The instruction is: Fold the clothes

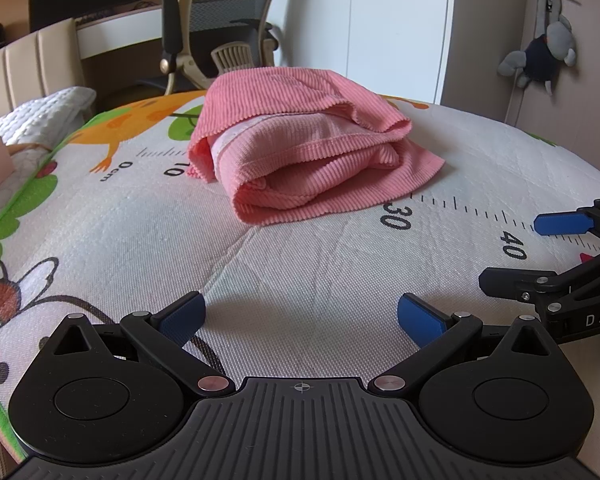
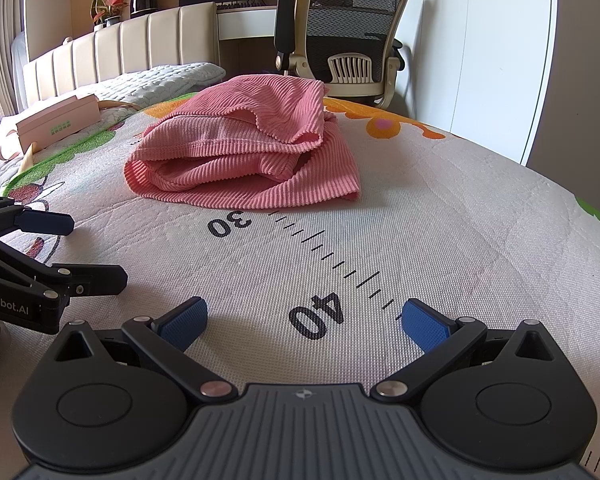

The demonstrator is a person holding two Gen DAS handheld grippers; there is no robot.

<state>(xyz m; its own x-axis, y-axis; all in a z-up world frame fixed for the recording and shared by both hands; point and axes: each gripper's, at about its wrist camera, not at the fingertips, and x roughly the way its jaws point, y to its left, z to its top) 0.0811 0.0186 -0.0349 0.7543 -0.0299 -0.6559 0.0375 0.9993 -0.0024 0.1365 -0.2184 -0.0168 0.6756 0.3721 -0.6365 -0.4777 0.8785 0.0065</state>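
On the woven mat (image 1: 300,272), a ribbed pink garment (image 1: 300,152) lies bunched; both tongs (image 1: 300,316) (image 2: 304,320) gape empty.

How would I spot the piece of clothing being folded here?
Find the bed's printed mat with cartoon animals and a ruler scale. Near the 30 mark lies the pink garment, ribbed and bundled in loose folds. It is the only clothing on the mat, beyond both open grippers.

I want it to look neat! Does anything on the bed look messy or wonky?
Yes, the pink garment on the printed mat is a lumpy, loose bundle: its layers gape open at the front and one flap sticks out to the side. Both grippers, left and right, are open and apart from it.
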